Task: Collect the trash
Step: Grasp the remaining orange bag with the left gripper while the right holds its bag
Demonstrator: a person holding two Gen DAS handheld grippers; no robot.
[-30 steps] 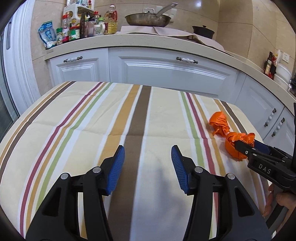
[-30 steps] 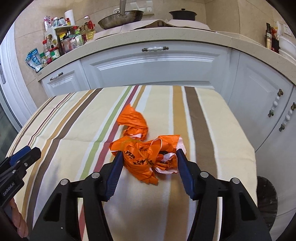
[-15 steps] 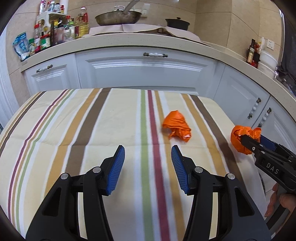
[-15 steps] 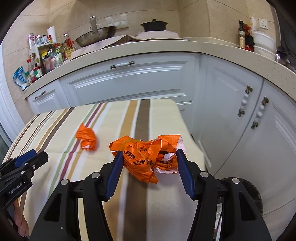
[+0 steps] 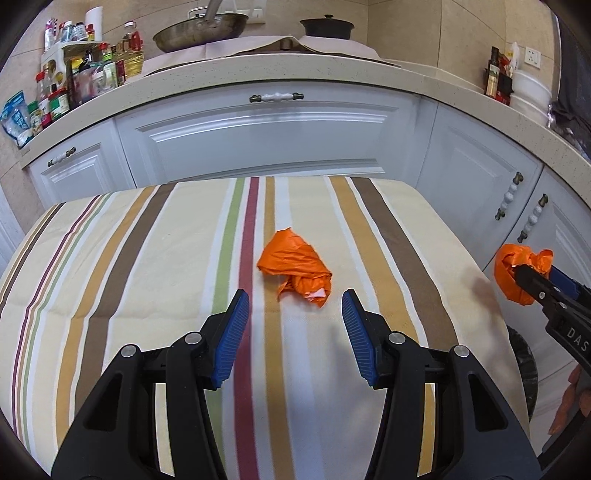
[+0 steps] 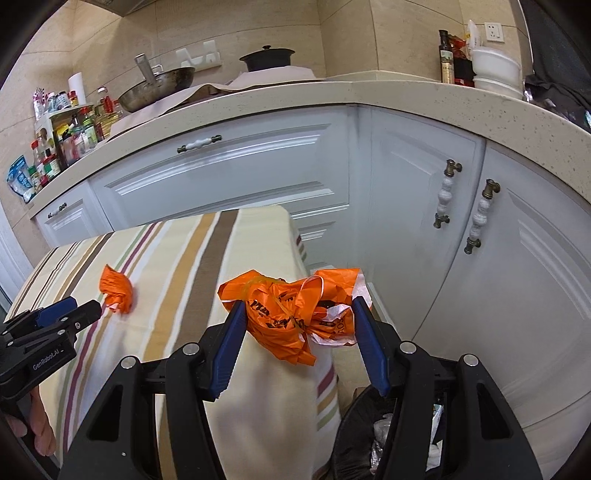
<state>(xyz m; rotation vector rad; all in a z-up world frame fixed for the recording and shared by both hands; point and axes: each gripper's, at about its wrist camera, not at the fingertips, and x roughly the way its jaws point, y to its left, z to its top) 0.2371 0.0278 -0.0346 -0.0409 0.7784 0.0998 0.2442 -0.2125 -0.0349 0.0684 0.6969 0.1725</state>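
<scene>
A crumpled orange plastic scrap [image 5: 295, 268] lies on the striped tablecloth [image 5: 147, 258], just ahead of my open, empty left gripper [image 5: 294, 317]; it also shows in the right wrist view [image 6: 117, 288]. My right gripper [image 6: 297, 321] is shut on a crumpled orange plastic bag [image 6: 291, 314] and holds it in the air past the table's right edge, above a black trash bin [image 6: 369, 439]. The held bag [image 5: 517, 271] and the right gripper [image 5: 532, 280] also show at the right of the left wrist view. The left gripper [image 6: 74, 308] shows at the left of the right wrist view.
White kitchen cabinets [image 5: 266, 136] and a speckled counter [image 5: 332, 70] curve around behind and to the right of the table. A pan [image 5: 199, 29], a black pot [image 5: 327, 27] and bottles [image 5: 88, 74] stand on the counter. The bin [image 5: 522, 373] stands on the floor beside the table.
My right gripper has carried the orange bag off the table to the right, over the bin. My left gripper has swung right and closer to the scrap left on the cloth.
</scene>
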